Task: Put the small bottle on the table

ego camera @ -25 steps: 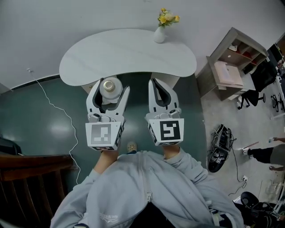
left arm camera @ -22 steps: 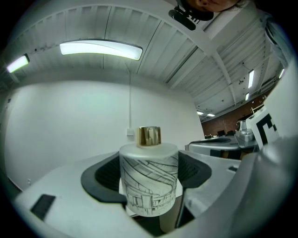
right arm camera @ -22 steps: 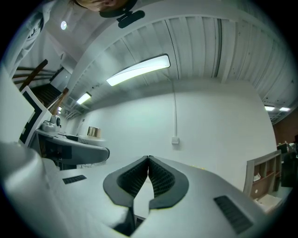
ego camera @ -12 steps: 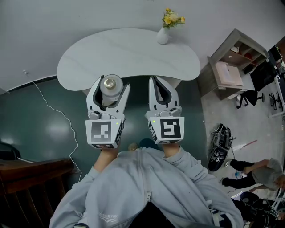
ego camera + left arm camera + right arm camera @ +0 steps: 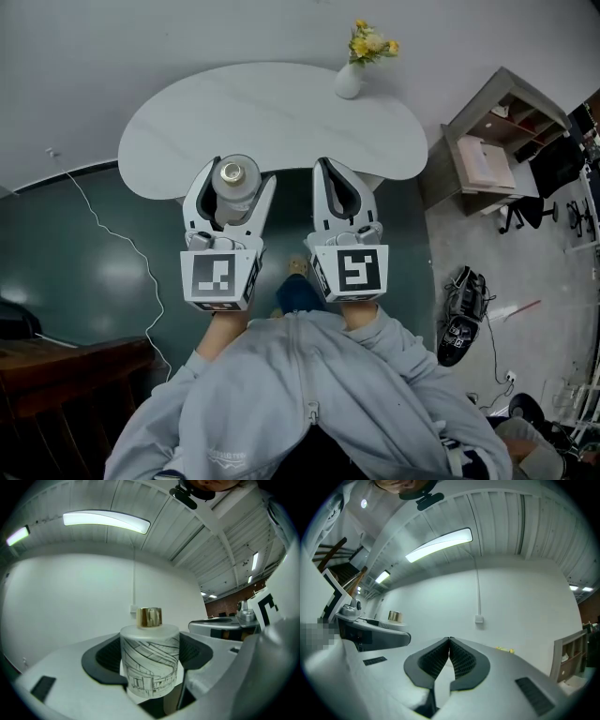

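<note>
The small bottle is in my left gripper: a frosted white cylinder with dark line drawings on its side and a gold cap, standing upright between the two dark ribbed pads. The jaws are partly spread, just as wide as the bottle, and press it from both sides. In the head view I look down on the cap, and the bottle sits over the near edge of the white table, partly over the tabletop and partly over the dark green floor. I cannot tell from here how high it hangs above the tabletop. My right gripper is just beside the left one, level with it. Its jaws are pressed together with nothing between them, which the right gripper view shows plainly. Both marker cubes face up at me, close to the grey sweatshirt of the person carrying the rig. At the far right side of the table stands a white vase with yellow flowers, well apart from the bottle. A thin white cable runs across the floor on the left. To the right of the table are a low shelf unit and a black bag.
</note>
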A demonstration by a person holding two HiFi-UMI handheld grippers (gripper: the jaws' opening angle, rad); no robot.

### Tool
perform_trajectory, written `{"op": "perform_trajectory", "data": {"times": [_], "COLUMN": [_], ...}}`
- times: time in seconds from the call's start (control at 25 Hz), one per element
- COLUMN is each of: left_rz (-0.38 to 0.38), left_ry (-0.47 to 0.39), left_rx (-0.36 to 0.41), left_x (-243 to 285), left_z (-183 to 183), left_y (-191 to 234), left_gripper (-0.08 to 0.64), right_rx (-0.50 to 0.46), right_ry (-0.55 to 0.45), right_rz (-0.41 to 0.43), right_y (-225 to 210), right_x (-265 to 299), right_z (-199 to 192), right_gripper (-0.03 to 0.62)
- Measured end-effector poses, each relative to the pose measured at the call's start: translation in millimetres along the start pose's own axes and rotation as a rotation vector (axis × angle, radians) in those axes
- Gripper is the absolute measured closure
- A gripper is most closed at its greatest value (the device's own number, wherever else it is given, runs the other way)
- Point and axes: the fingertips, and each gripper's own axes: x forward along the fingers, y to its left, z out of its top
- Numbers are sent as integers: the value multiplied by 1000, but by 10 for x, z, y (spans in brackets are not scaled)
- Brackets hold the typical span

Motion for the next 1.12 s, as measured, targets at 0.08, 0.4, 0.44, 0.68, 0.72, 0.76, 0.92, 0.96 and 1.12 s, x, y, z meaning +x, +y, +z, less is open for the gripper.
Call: {"op": "perform_trajectory", "data": {"times": [0.08, 0.4, 0.44, 0.68, 0.72, 0.76, 0.92, 0.96, 1.12], "left_rz": [0, 8, 10, 35, 40, 44, 67, 77, 87], "left_ry": [5, 15, 16, 19, 19, 19, 26, 31, 17], "left_rx": [0, -10, -11, -17, -16, -16, -20, -21, -9], "left_x": [108, 700, 785, 1283, 1361, 1438, 1715, 1780, 2041], "left_z": [-24, -152, -166, -215, -221, -224, -270, -288, -284], "left_y": [35, 217, 244, 399, 423, 446, 536, 559, 598], "left_gripper": [226, 225, 227, 227, 225, 227, 225, 225, 225], "right_rx": [4, 12, 9, 1, 2, 3, 7, 8, 12], "right_ry": [5, 25, 25, 22, 22, 22, 21, 23, 25], "right_rz": [4, 19, 22, 55, 61, 67, 90, 95, 122], "right_y": [-45, -313, -354, -575, -609, -640, -773, -813, -937], "right_x": [106, 664, 744, 1223, 1302, 1381, 1657, 1722, 1952], "right_z": [-48, -287, -307, -408, -430, -452, -536, -563, -664], "right_gripper": [566, 566, 566, 566, 566, 566, 566, 566, 566]}}
